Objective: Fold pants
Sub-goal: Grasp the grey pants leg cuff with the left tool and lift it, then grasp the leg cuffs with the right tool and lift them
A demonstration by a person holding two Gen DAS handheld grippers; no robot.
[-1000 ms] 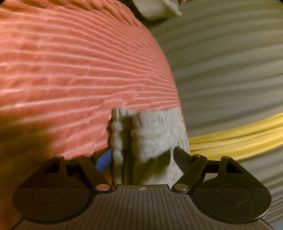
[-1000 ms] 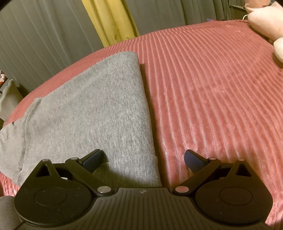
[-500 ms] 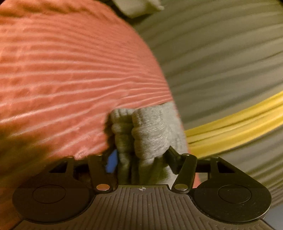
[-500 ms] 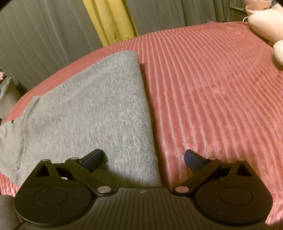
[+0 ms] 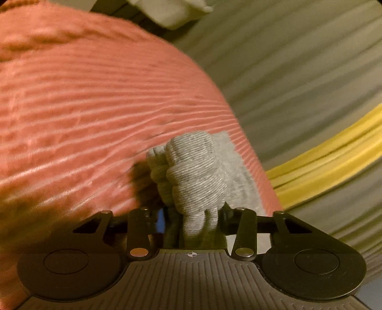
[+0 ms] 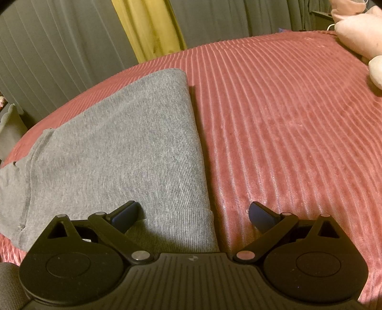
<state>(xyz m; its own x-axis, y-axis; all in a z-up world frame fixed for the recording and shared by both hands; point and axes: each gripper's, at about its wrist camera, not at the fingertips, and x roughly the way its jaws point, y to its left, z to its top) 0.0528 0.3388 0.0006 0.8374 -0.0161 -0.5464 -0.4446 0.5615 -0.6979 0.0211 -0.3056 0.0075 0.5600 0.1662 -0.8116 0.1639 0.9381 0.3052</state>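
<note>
Grey knit pants (image 6: 124, 143) lie flat on a ribbed red bedspread (image 6: 286, 119), folded lengthwise, with a ribbed cuff (image 6: 181, 226) at the near end. My right gripper (image 6: 193, 214) is open, its jaws wide on either side of the cuff's right edge, just above the cloth. In the left wrist view my left gripper (image 5: 191, 214) is shut on a bunched ribbed end of the pants (image 5: 195, 171), held up off the bedspread (image 5: 95, 107).
Grey pleated curtains (image 6: 59, 47) with a yellow strip (image 6: 148, 26) hang past the bed's far edge. Pink pillows or soft toys (image 6: 358, 35) lie at the far right corner. A pale cloth item (image 5: 172, 12) sits beyond the bed in the left view.
My left gripper has closed tighter on the bunched pants end and lifted it, the view tilting. My right gripper has stayed open and hardly moved.
</note>
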